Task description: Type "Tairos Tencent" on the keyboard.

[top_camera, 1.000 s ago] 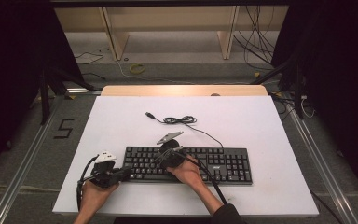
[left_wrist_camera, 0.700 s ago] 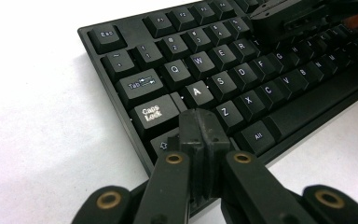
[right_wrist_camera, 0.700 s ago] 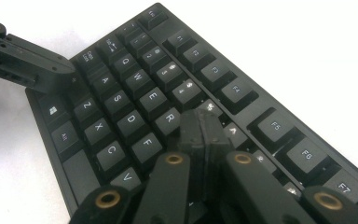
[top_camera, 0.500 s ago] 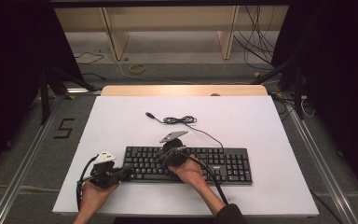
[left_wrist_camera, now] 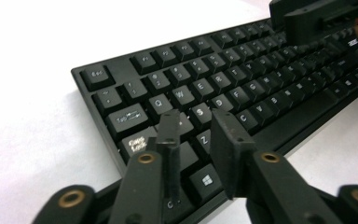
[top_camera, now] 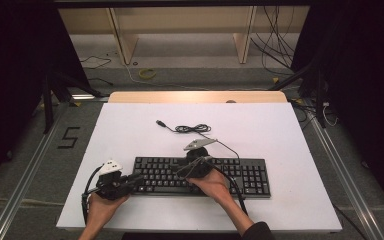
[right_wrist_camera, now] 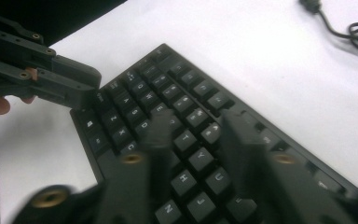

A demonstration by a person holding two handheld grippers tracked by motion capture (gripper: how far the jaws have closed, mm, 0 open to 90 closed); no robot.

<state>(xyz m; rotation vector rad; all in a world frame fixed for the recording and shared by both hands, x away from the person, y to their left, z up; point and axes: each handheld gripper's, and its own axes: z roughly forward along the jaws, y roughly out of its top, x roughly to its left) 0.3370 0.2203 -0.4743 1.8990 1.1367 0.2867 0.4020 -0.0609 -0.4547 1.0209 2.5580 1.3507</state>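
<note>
both grippers' fingers sit narrowly parted, empty: left gripper [top_camera: 132, 179] over the black keyboard's [top_camera: 240, 175] left end, right gripper [top_camera: 182, 172] mid-keyboard, on a white tabletop [top_camera: 130, 130].

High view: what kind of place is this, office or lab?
Probably a lab recording setup, not an office: a bare white table holding just a keyboard, metal floor rails, loose cables on the floor behind, and dark curtains at the sides.

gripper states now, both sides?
Left gripper: open, empty, over the keyboard's left end.
Right gripper: open, empty, over its middle keys.
</note>
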